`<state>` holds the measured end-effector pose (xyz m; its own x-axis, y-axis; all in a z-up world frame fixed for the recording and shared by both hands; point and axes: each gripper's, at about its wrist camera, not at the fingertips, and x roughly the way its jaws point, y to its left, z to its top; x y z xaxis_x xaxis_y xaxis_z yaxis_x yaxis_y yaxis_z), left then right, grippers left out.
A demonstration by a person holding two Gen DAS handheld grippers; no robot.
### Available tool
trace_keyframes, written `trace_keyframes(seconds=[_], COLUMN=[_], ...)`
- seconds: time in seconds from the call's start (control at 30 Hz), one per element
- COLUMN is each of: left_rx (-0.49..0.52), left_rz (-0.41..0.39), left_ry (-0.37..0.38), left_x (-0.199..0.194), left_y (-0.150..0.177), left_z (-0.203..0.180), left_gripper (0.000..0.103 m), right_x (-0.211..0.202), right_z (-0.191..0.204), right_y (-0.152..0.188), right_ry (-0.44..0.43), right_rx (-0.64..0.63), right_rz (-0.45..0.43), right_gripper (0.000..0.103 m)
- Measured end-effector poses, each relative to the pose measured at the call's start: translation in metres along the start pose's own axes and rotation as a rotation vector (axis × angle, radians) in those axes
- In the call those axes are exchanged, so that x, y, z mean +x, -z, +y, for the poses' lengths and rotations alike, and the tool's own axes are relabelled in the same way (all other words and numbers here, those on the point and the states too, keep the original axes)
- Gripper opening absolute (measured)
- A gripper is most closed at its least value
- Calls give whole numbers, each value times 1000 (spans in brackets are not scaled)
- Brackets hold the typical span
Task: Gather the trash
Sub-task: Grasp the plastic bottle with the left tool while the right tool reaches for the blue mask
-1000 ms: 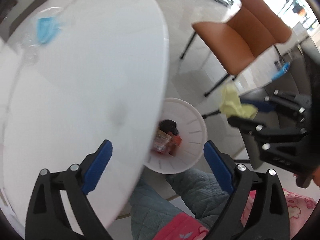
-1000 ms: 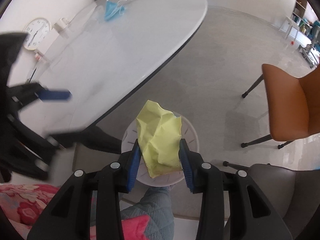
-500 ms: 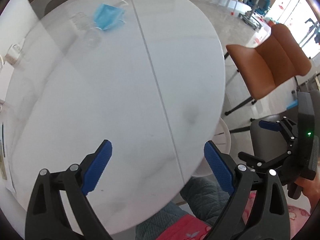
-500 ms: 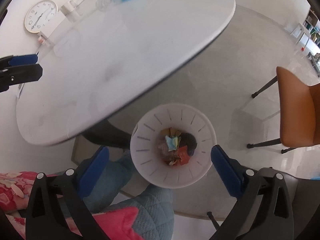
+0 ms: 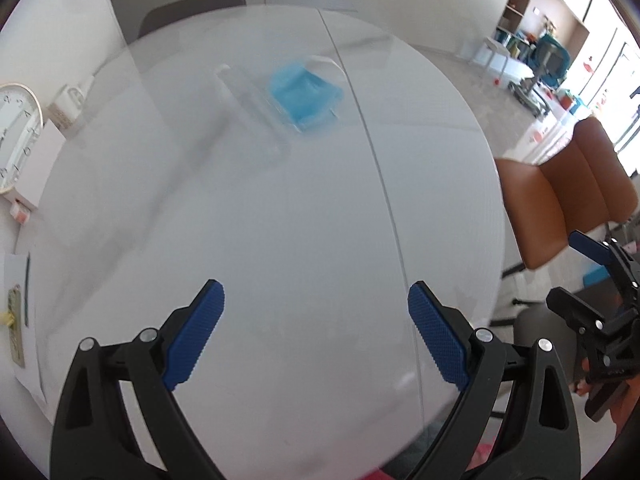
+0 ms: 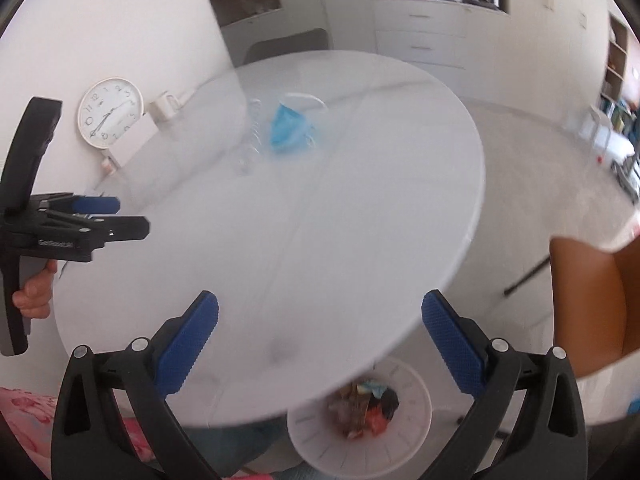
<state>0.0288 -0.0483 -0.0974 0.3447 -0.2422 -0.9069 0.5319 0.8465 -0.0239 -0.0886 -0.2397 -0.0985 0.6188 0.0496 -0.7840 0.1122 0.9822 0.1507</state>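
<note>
Left gripper (image 5: 316,332) and right gripper (image 6: 320,336) hovering over the white table (image 5: 280,240), fingers spread apart and gripping nothing; blue face mask (image 5: 306,98) lying far across it beside what may be clear plastic; bin (image 6: 404,436) holding trash

The table (image 5: 280,220) top is smooth, glossy white with faint grey marbling. On it a blue mask (image 5: 306,98) looks like soft matt cloth, beside a clear plastic wrapper (image 5: 252,108). Both grippers (image 5: 316,336) (image 6: 320,340) are matt black plastic with shiny metal screws and blue pads (image 5: 436,340) of rough, dotted rubber. The chair (image 5: 568,192) is smooth tan leather. The bin (image 6: 404,440) is matt white plastic
</note>
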Motion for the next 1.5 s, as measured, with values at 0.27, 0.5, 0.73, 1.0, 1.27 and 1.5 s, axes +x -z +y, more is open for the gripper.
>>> trace_keyframes(seconds=[0.27, 0.5, 0.73, 1.0, 1.27, 1.5], left_rx=[-56, -145, -243, -292, -288, -243], left_rz=[-65, -77, -22, 81, 133, 161], left_ry=[-18, 5, -13, -43, -52, -53], left_x=[14, 44, 99, 166, 194, 207], left_y=[-68, -129, -176, -214, -218, -204], left_z=[32, 52, 66, 78, 79, 77], left_gripper=[89, 89, 89, 89, 87, 65], right_x=[36, 86, 132, 180, 202, 202], right_z=[22, 21, -4, -32, -30, -13], right_y=[-75, -138, -178, -203, -207, -214], right_ry=[6, 47, 52, -55, -65, -71], right_rx=[-35, -73, -9, 112, 110, 15], right_rz=[-36, -63, -54, 49, 127, 150], right_gripper=[101, 101, 101, 101, 101, 101])
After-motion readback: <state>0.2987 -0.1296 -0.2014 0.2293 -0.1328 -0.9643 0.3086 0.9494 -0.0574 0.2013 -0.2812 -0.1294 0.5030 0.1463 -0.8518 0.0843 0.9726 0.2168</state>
